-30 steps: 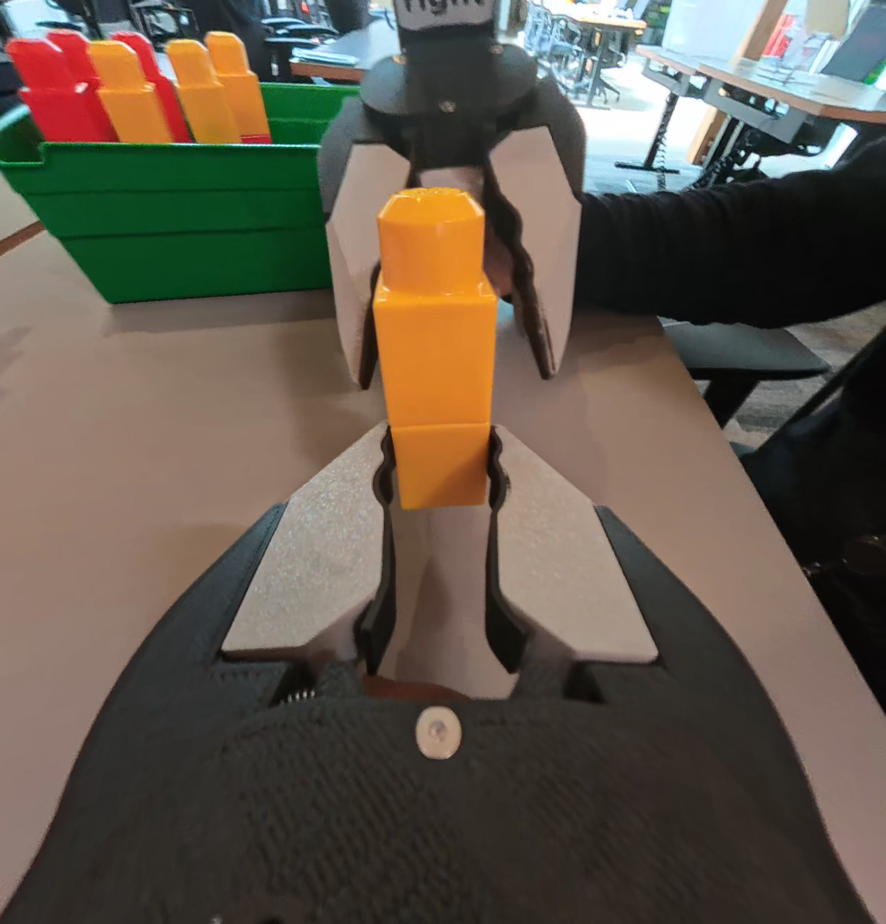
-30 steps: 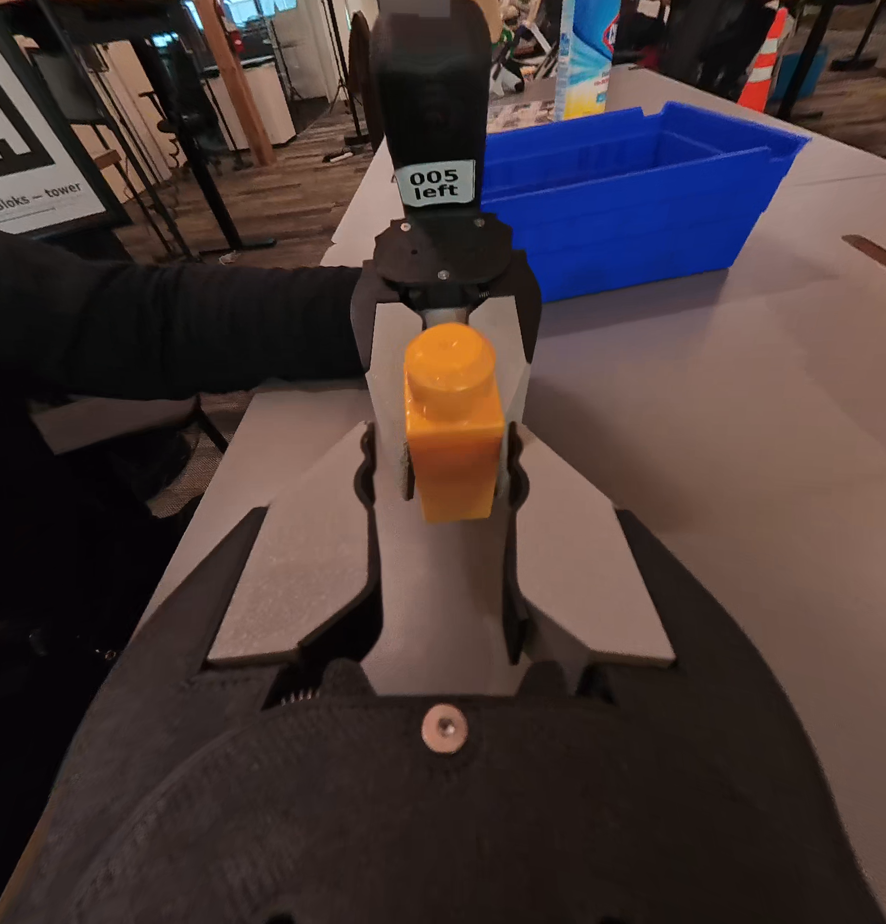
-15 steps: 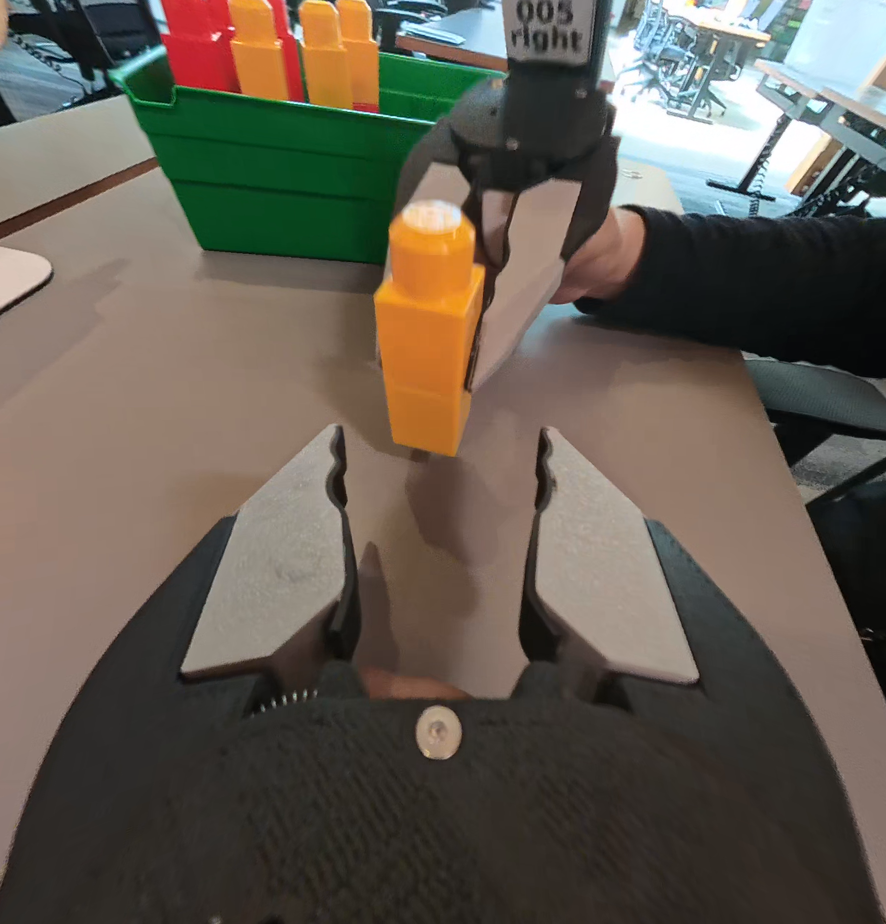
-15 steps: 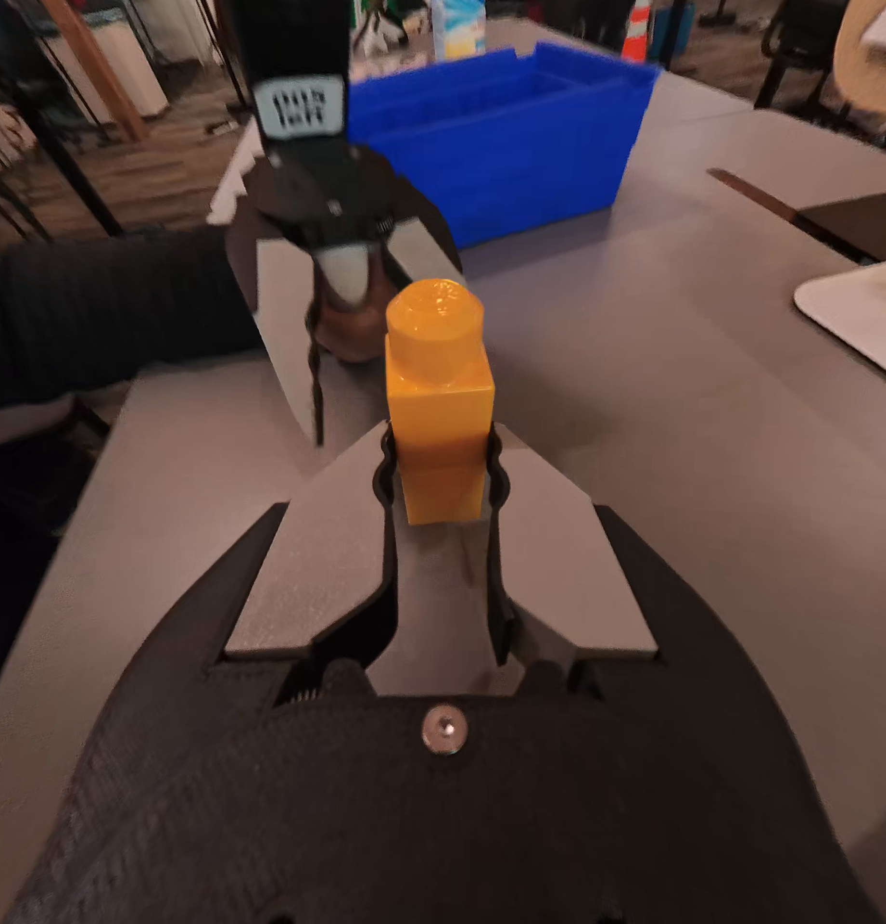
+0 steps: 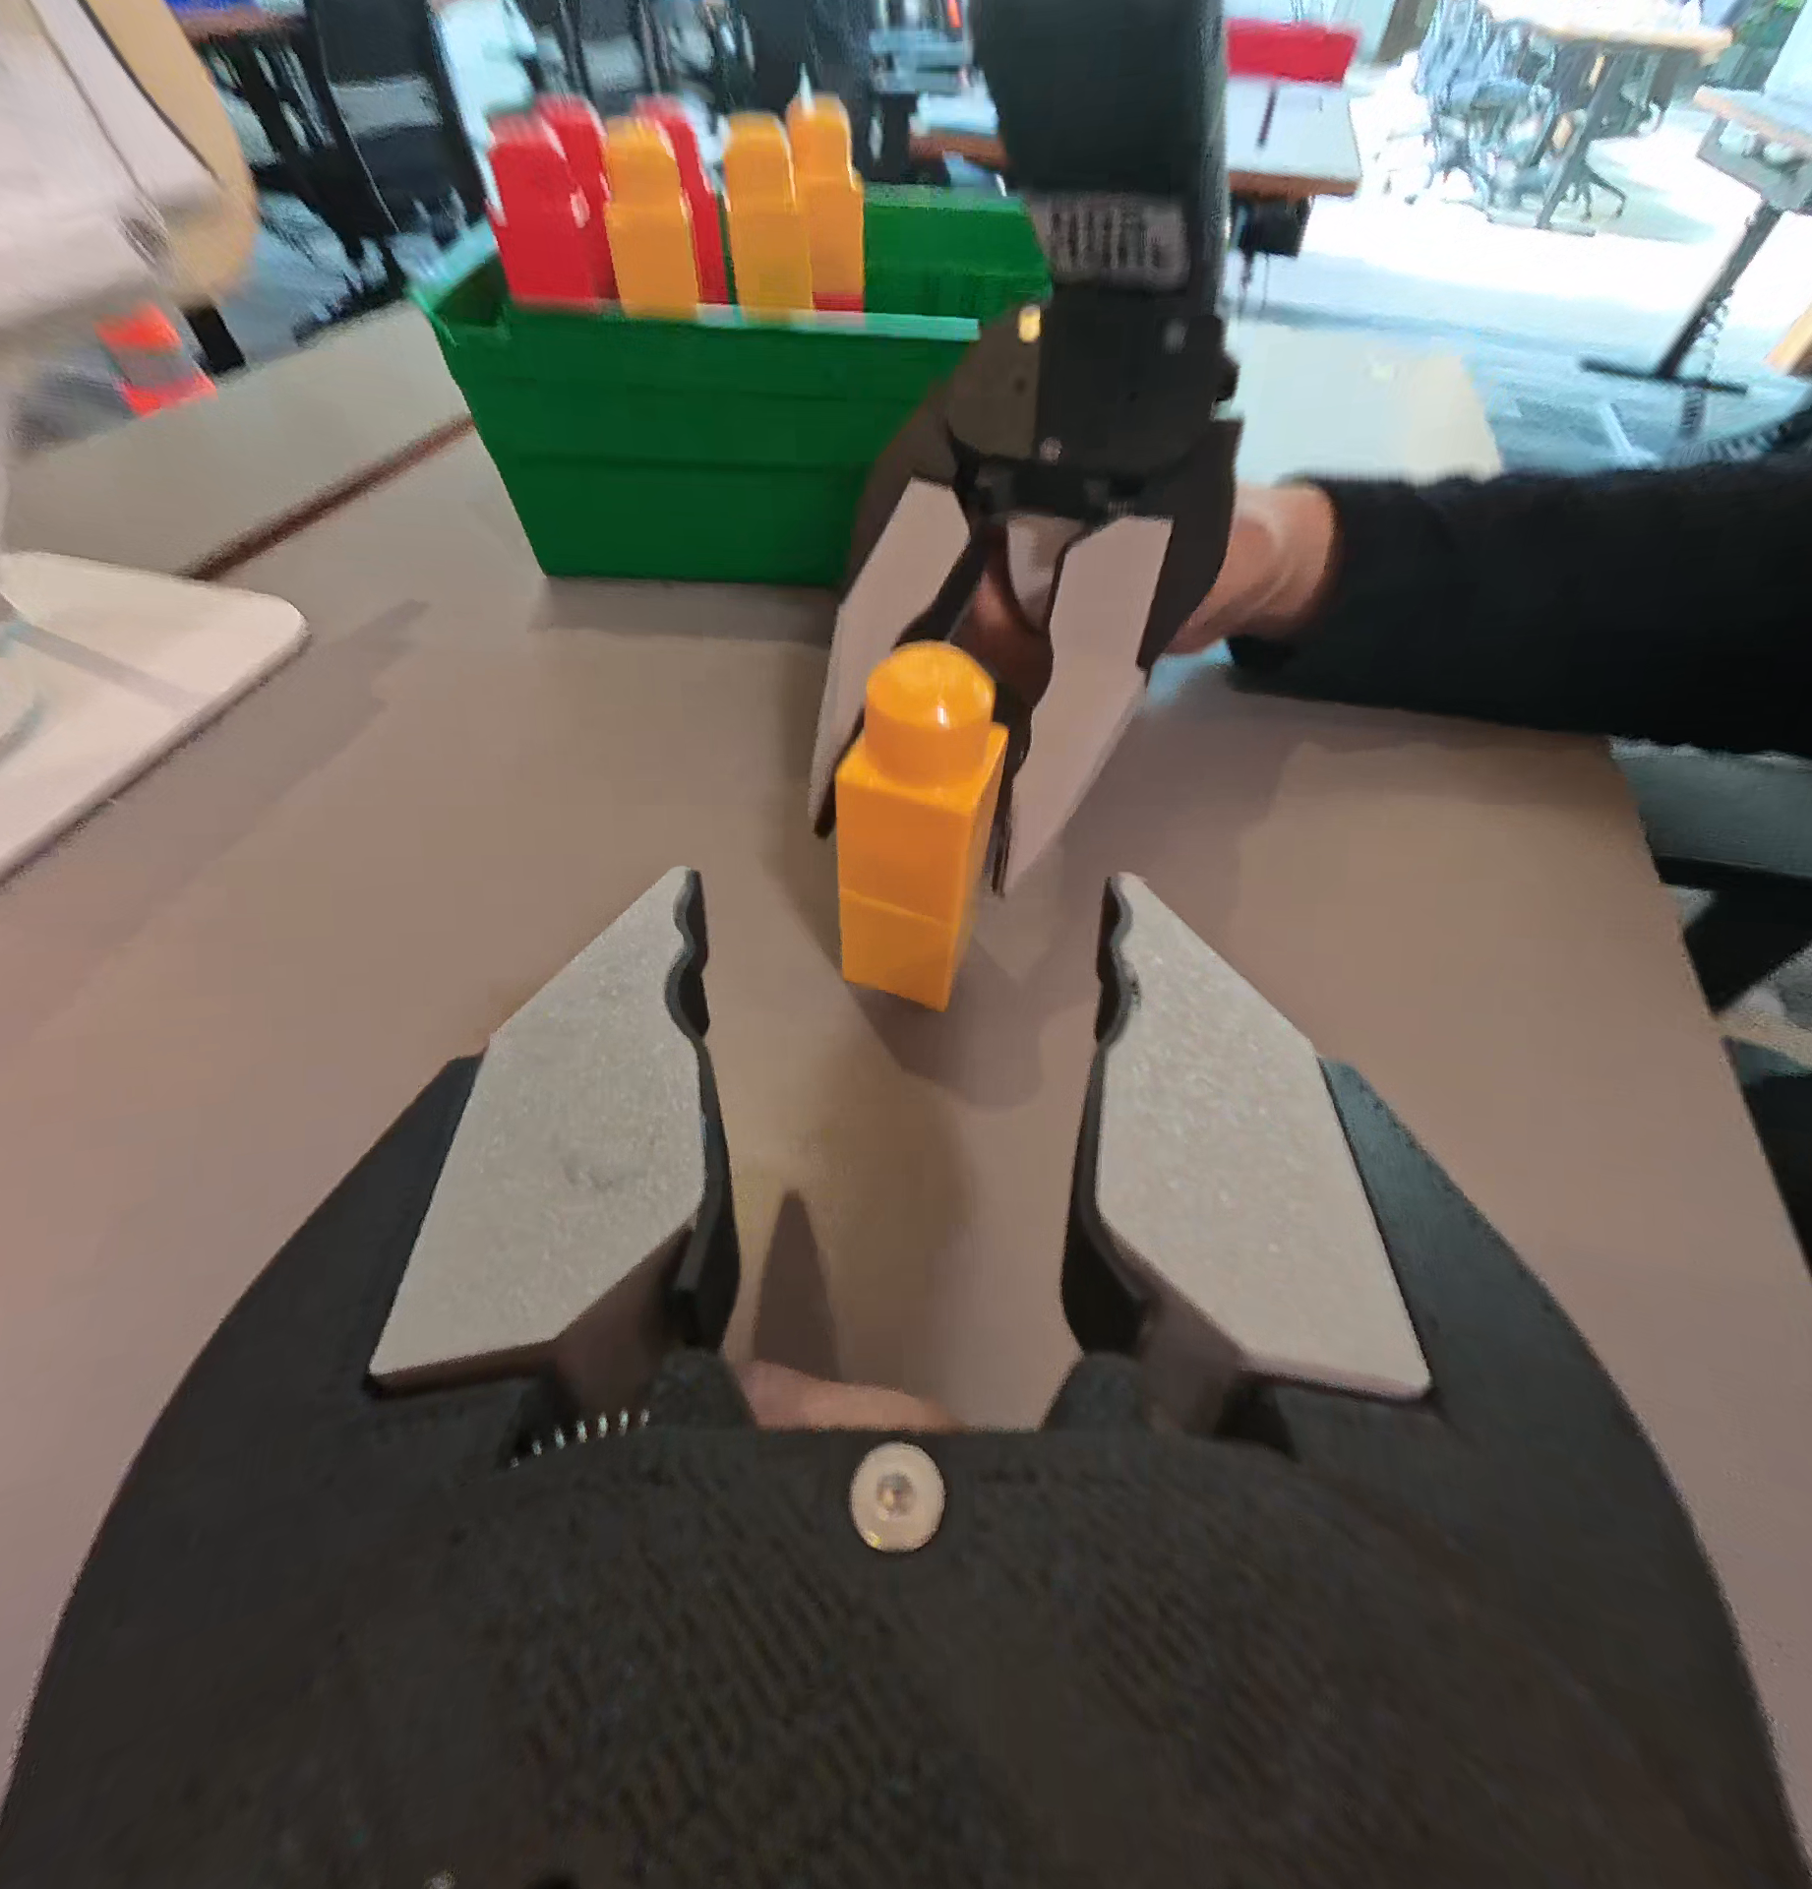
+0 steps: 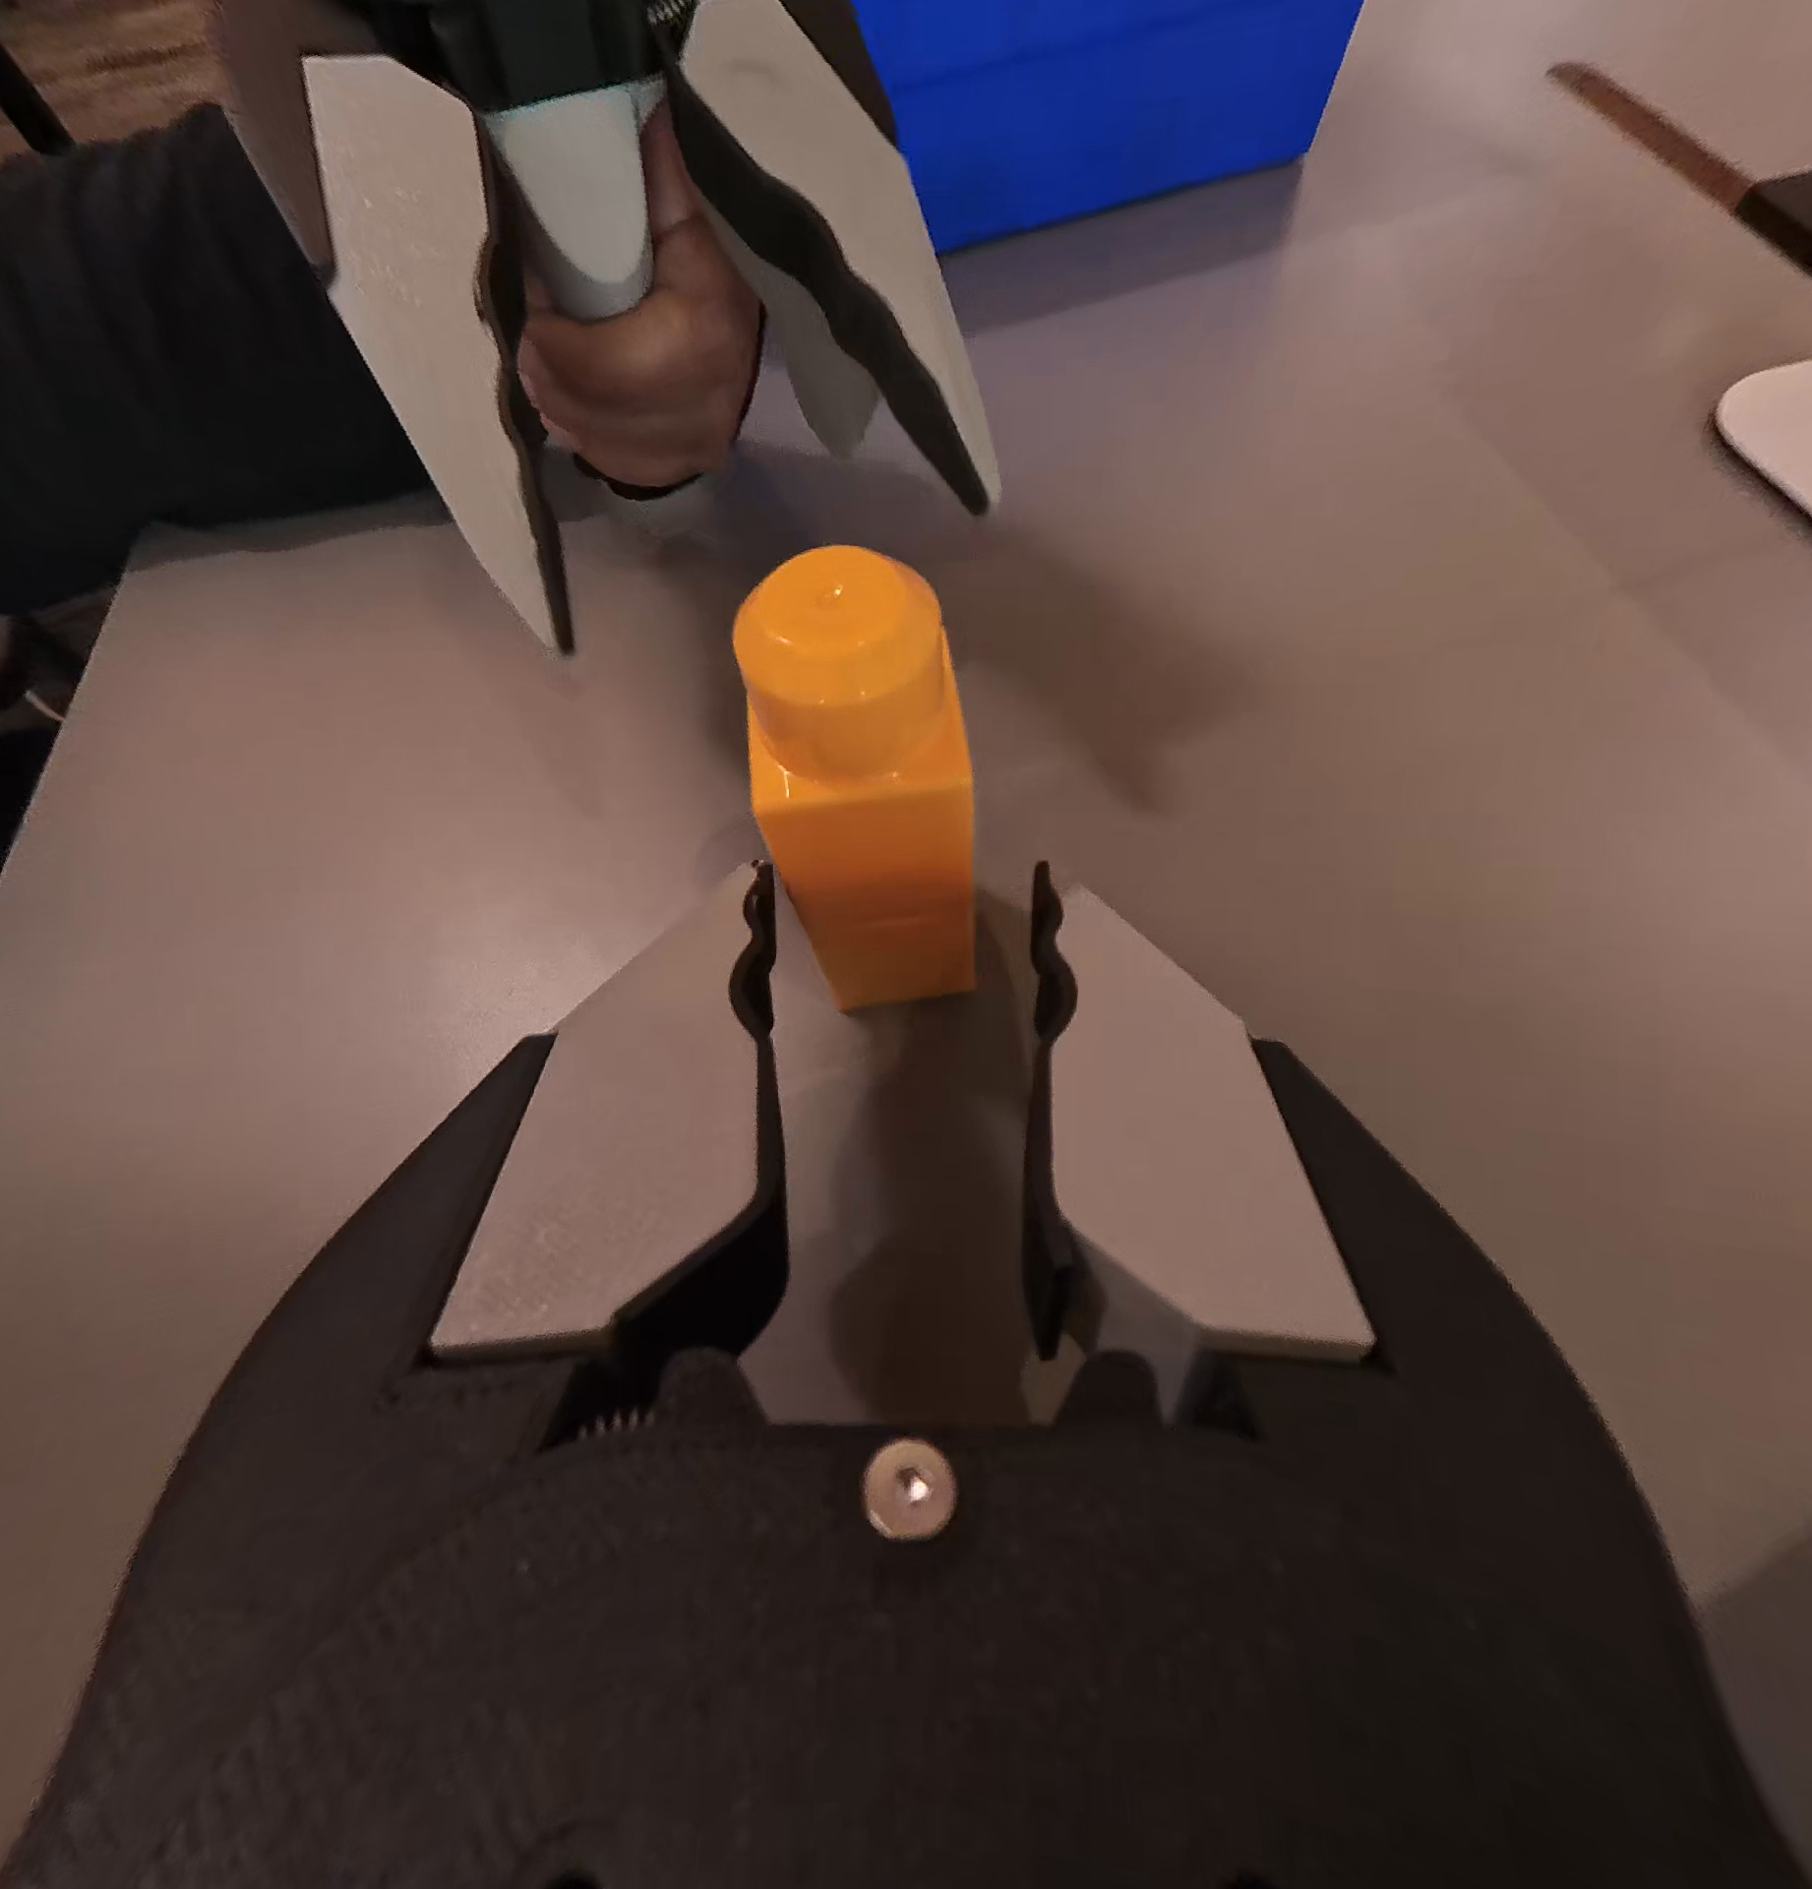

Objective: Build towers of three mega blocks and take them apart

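A stack of two orange mega blocks (image 5: 917,848) stands on the grey table (image 5: 370,869), leaning a little. It also shows in the right wrist view (image 6: 866,818). My right gripper (image 6: 900,879) straddles its lower part with the jaws slightly wider than the block: the left finger touches it and there is a gap at the right finger. It also shows in the left wrist view (image 5: 917,859). My left gripper (image 5: 897,910) is open and empty, just short of the stack. In the right wrist view it (image 6: 774,572) hangs open above and behind the stack.
A green bin (image 5: 698,450) at the back holds several red and orange block towers (image 5: 667,215). A blue bin (image 6: 1086,102) stands behind the left gripper. A white flat base (image 5: 115,664) lies at the table's left. A person's black sleeves reach in from the near table edge. About 7 centimeters separates my left fingertips from my right.
My left gripper let go of the stack, opened and pulled back. My right gripper carried the stack down to the table, and its jaws have widened off the block.
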`<state>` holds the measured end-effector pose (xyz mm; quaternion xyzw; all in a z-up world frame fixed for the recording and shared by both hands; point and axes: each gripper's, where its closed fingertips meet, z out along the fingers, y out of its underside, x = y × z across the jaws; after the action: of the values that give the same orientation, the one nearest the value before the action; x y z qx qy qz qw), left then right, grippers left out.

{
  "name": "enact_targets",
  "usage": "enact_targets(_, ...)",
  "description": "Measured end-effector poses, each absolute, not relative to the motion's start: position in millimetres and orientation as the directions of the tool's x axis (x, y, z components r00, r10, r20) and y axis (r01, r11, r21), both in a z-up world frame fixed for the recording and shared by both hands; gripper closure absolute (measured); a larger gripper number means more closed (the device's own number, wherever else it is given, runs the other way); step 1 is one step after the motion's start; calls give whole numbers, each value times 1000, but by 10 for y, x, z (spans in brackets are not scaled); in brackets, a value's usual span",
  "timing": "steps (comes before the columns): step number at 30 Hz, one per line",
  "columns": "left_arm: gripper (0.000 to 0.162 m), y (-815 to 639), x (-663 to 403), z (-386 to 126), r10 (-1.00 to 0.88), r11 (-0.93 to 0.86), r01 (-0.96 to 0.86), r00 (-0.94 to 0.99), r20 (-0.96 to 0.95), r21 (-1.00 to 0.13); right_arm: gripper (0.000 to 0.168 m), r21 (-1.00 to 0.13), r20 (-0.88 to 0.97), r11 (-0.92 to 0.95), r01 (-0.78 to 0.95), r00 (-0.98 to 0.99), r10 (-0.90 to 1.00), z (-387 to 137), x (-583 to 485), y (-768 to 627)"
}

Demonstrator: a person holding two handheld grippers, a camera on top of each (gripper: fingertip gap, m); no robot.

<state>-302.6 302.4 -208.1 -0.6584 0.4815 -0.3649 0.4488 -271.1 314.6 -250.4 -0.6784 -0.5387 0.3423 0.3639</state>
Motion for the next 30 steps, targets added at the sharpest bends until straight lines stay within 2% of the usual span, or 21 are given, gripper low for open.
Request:
enact_targets(2, 87, 3047, -3102, -1784, -945, -94, -225, 327, 16, -970, 119, -881, -73, -152, 447, 189, 979, -2446, -2697, 3157)
enact_targets(5, 94, 3179, -3530, -1197, -846, -29, -60, 533, -7, -998, 119, -917, -51, -134, 375, 223, 974, -2325, -2665, 3209)
enact_targets(8, 112, 3375, -4411, -710, -625, 46, 55, 781, 14, -997, 118, -932, -29, -118, 341, 254, 967, -2268, -2650, 3265)
enact_targets(10, 116, 3546, -5122, -651, -435, -7, 92, 896, 86, -996, 118, -937, -20, -112, 331, 269, 963, -2251, -2653, 3299)
enact_targets(14, 105, 3849, -6085, -1225, -195, -314, 24, 977, 89, -949, 118, -934, -36, -125, 334, 261, 965, -2261, -2674, 3310)
enact_targets(17, 83, 3928, -6192, -1959, -209, -603, -48, 973, 99, -797, 118, -933, -46, -136, 333, 266, 963, -2265, -2680, 3327)
enact_targets(19, 80, 3909, -6031, -2290, -245, -727, -55, 952, 184, -684, 118, -933, -53, -144, 331, 268, 962, -2266, -2679, 3335)
enact_targets(20, 98, 3909, -5943, -2387, -265, -754, -67, 942, 209, -653, 118, -933, -56, -146, 329, 270, 961, -2264, -2677, 3339)
enact_targets(21, 104, 3926, -5904, -2463, -268, -769, -82, 942, 203, -635, 118, -933, -57, -148, 327, 271, 961, -2262, -2676, 3341)
enact_targets(23, 105, 3957, -5895, -2546, -253, -797, -100, 951, 178, -596, 118, -934, -54, -145, 325, 273, 960, -2257, -2674, 3342)
enact_targets(25, 96, 3989, -5928, -2547, -260, -789, -135, 957, 127, -600, 119, -935, -46, -139, 326, 277, 960, -2255, -2673, 3342)
enact_targets(28, 99, 3929, -5903, -2562, -269, -811, -132, 949, 162, -569, 119, -937, -40, -131, 324, 274, 961, -2248, -2679, 3318)
enact_targets(30, 90, 3882, -5969, -2570, -254, -826, -131, 955, 155, -548, 120, -937, -35, -126, 326, 272, 962, -2246, -2686, 3297)
